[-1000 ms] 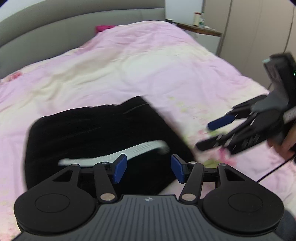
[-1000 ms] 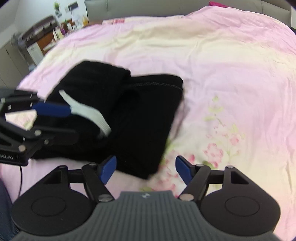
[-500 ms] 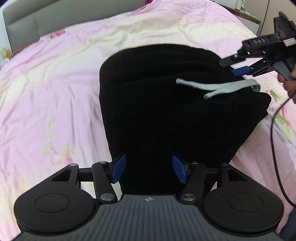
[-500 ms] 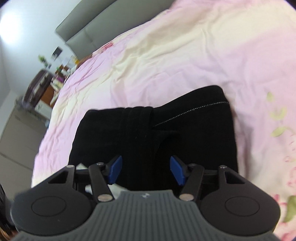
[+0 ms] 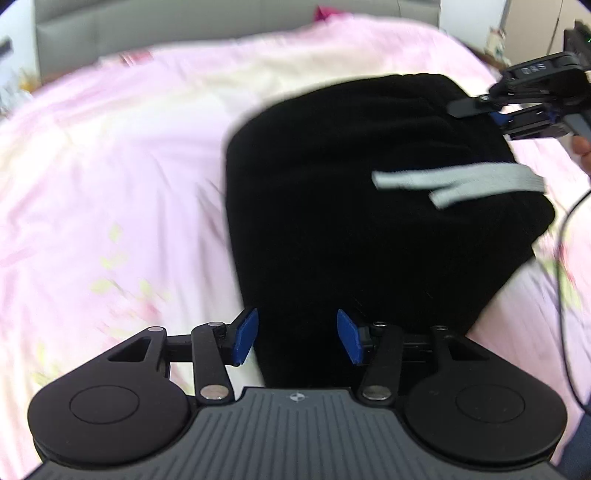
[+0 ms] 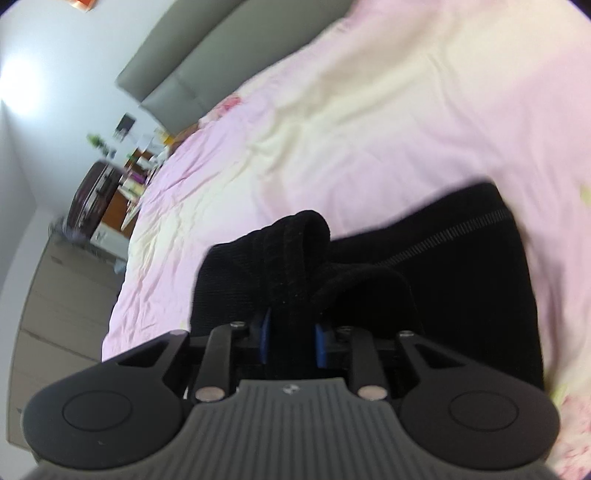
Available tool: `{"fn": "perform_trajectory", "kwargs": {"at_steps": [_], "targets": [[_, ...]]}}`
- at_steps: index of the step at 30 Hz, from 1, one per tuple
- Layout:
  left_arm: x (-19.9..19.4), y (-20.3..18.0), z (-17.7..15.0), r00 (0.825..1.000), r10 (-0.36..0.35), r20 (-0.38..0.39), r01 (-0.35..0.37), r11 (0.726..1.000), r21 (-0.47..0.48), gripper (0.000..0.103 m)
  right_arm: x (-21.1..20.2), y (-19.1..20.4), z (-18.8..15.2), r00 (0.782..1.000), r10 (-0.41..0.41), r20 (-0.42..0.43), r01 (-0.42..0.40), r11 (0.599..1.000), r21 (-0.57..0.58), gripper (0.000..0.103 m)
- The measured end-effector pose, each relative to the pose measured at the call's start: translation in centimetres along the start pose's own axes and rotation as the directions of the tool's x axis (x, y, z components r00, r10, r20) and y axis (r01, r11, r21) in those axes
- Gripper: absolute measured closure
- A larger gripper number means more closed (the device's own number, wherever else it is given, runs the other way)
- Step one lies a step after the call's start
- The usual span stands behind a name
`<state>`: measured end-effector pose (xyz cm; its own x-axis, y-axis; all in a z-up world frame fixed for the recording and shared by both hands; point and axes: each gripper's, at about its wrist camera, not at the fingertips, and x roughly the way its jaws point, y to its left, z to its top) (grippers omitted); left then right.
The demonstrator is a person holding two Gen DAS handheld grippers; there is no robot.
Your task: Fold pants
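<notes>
Black pants (image 5: 351,221) lie folded in a bundle on the bed, with a pale grey drawstring (image 5: 461,181) lying across the top. My left gripper (image 5: 297,339) is at the bundle's near end. Its jaws are closing with the black fabric between them, and the blue pads (image 5: 245,338) still stand apart from it. At the far right corner of the bundle, my right gripper (image 5: 491,110) comes in from the side. In the right wrist view the pants (image 6: 461,277) bunch into a raised ridge, and the right gripper (image 6: 291,339) is closing with its pads pinching that ridge.
A pink and cream floral duvet (image 5: 110,166) covers the bed around the pants. A grey headboard (image 5: 147,22) runs along the back. Cluttered shelves (image 6: 110,184) and a pale cabinet (image 6: 55,314) stand beside the bed. A black cable (image 5: 565,277) hangs at the right, by a person's hand (image 5: 581,147).
My right gripper's jaws have narrowed from wide apart to pinching a fold of the pants. My left gripper swung round to the bundle's near end, and its jaws narrowed slightly.
</notes>
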<state>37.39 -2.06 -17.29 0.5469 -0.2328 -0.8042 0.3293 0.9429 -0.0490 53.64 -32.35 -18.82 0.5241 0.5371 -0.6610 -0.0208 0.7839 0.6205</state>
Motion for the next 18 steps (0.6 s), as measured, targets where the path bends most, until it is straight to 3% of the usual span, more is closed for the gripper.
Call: {"fn": "perform_trajectory", "kwargs": {"at_steps": [4, 8, 15, 18], "targets": [[-1.5, 0.7, 1.9, 0.998, 0.041, 0.04, -0.04, 0.999, -0.02, 0.044, -3.2, 5.5, 2.1, 0.999, -0.036, 0.016, 0.039, 0.978, -0.205, 0.088], [-2.1, 0.2, 3.7, 0.996, 0.054, 0.074, -0.053, 0.998, -0.017, 0.044, -6.2, 6.2, 3.9, 0.996, -0.05, 0.077, 0.067, 0.969, -0.237, 0.088], [0.3, -1.3, 6.1, 0.995, 0.036, 0.093, -0.036, 0.999, -0.001, 0.046, -6.2, -4.1, 3.1, 0.973, -0.221, 0.071, 0.225, 0.973, -0.057, 0.087], [2.1, -1.3, 6.9, 0.996, 0.036, 0.08, -0.034, 0.999, -0.023, 0.053, -4.2, -9.7, 1.1, 0.974, -0.225, 0.017, 0.223, 0.972, 0.074, 0.084]]}}
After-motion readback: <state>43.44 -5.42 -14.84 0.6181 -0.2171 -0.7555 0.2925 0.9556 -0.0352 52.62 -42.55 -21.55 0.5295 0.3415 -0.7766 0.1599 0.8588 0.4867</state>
